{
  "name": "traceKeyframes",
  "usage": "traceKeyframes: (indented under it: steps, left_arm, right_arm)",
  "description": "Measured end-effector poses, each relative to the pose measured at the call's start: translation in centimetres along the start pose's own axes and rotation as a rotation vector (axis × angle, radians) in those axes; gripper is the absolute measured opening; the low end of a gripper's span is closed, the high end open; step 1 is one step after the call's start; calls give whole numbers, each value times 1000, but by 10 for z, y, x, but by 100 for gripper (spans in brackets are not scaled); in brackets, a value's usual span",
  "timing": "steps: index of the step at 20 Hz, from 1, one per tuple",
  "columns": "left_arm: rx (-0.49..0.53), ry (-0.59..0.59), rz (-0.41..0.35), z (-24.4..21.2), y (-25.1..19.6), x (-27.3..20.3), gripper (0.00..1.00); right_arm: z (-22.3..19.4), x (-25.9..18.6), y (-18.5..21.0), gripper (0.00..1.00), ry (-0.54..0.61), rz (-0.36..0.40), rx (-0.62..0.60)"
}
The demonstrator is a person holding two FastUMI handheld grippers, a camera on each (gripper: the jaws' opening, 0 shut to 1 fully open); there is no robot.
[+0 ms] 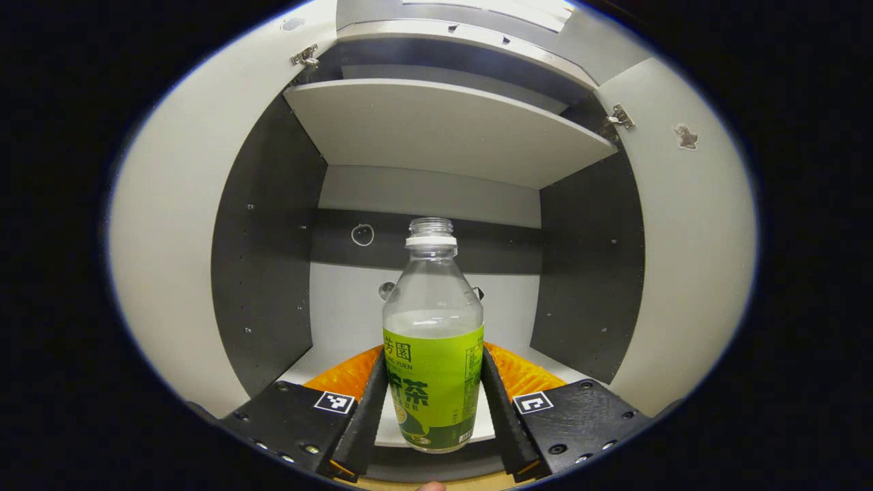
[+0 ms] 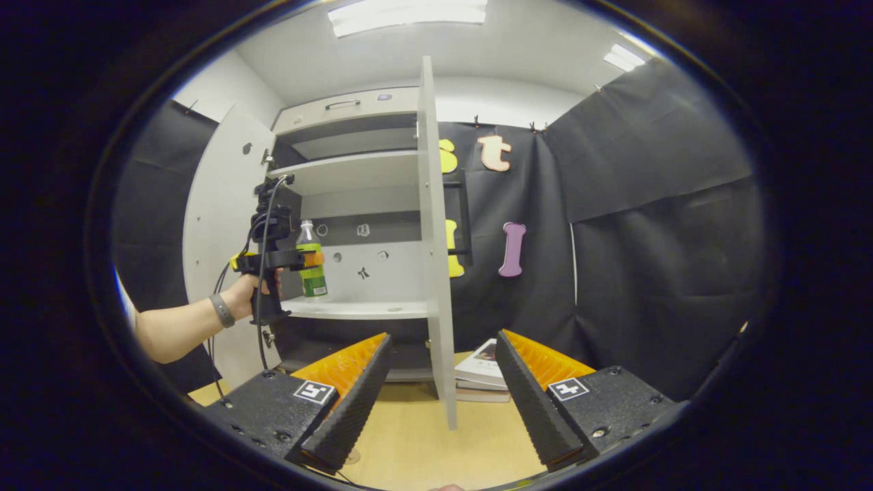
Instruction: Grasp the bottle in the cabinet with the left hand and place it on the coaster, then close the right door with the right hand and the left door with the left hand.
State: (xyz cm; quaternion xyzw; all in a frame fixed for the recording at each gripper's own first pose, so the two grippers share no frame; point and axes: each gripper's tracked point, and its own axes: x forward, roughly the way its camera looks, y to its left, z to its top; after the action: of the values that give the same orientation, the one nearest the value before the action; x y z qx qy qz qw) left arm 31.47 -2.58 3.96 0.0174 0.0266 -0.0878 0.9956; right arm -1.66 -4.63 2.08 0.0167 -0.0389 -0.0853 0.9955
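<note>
Left gripper is reaching into the cabinet, its two fingers flanking the bottle's green label and looking pressed against it. Bottle is standing upright on the lower shelf, long axis vertical, dead centre between the fingers. Both doors are standing open. Further right, the right gripper is hanging wide and empty over the bench, well apart from the bottle, with the right door edge-on just ahead.
</note>
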Motion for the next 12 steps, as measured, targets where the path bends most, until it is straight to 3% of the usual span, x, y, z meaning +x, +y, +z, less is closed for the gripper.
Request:
traceKeyframes:
  steps: [1,2,7,12]
  left_arm:
    - [4,-4,0,1,-1,-12,65]
    - [7,-3,2,1,-2,-24,69]
    - [48,-18,19,-13,0,-80,69]
    - [82,0,16,-61,-20,-140,69]
  right_arm:
    - [3,0,4,99,-4,23,6]
    - [7,0,7,99,-9,42,9]
    - [23,4,23,99,-15,150,28]
    - [51,15,28,99,-30,199,21]
